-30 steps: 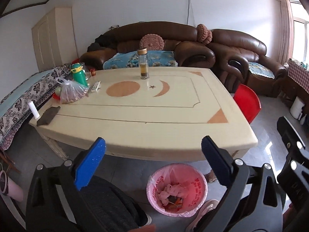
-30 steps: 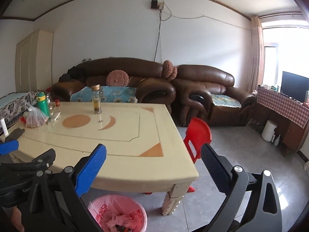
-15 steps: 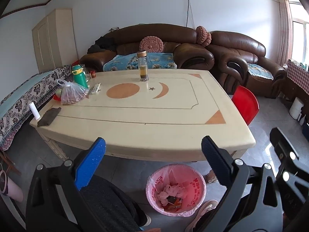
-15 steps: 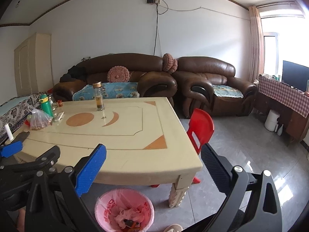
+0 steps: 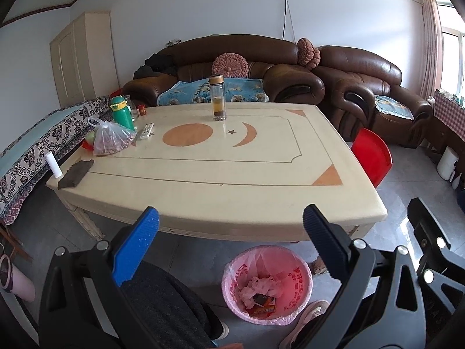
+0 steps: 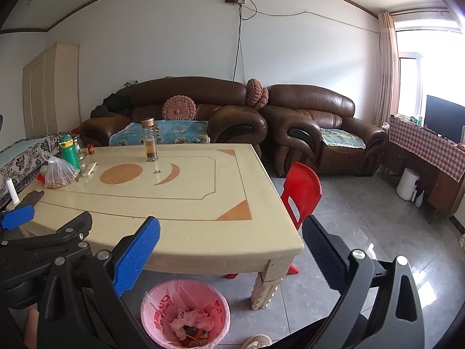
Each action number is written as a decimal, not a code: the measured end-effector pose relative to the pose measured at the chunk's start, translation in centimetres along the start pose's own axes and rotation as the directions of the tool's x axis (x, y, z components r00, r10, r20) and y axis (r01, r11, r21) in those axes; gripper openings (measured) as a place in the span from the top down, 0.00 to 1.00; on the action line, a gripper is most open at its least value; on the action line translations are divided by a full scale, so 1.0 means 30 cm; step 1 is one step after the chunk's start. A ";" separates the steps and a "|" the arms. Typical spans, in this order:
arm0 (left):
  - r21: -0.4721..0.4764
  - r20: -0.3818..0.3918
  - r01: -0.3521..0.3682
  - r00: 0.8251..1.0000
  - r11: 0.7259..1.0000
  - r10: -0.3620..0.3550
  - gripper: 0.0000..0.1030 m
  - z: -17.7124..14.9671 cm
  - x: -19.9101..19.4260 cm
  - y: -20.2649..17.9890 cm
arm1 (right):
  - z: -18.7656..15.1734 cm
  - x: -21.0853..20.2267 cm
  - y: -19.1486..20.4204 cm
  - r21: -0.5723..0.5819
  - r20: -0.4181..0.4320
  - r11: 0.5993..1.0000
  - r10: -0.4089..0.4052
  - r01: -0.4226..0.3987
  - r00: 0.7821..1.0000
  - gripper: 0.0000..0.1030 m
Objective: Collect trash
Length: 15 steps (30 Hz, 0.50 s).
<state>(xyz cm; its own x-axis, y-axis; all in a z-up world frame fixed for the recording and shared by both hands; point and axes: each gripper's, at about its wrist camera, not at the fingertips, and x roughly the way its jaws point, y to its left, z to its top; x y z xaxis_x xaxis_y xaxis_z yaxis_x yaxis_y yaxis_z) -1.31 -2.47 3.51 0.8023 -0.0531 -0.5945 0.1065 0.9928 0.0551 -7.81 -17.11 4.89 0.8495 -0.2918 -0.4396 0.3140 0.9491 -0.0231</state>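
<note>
From my left tool [image 5: 229, 221], spread wide and empty, the counter [image 5: 232, 197] edge hides the far rim of the pink-lined bin [image 5: 266, 285]; crumpled wrappers lie inside, too jumbled to name. From my right tool [image 6: 231, 232], also agape and empty, the bin [image 6: 185, 314] sits near left, its bottom edge cut off.
</note>
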 end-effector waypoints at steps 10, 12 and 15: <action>-0.007 -0.007 -0.003 1.000 1.000 0.003 0.06 -0.004 0.000 0.006 | 0.000 0.002 0.000 0.000 0.001 1.000 0.003 -0.003 1.000 0.07; -0.008 -0.007 -0.004 1.000 1.000 0.004 0.06 -0.005 0.001 0.009 | 0.000 0.003 0.003 -0.003 0.000 1.000 0.003 -0.003 1.000 0.07; -0.008 -0.007 -0.005 1.000 1.000 0.005 0.06 -0.004 0.001 0.010 | -0.001 0.005 0.004 -0.004 -0.001 1.000 0.006 -0.006 1.000 0.07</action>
<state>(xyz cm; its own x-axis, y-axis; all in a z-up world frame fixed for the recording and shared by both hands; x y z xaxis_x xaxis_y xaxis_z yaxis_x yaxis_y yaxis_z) -1.31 -2.16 3.40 0.7985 -0.0472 -0.6002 0.0979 0.9938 0.0521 -7.65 -17.03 4.78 0.8507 -0.2863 -0.4408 0.3074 0.9513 -0.0246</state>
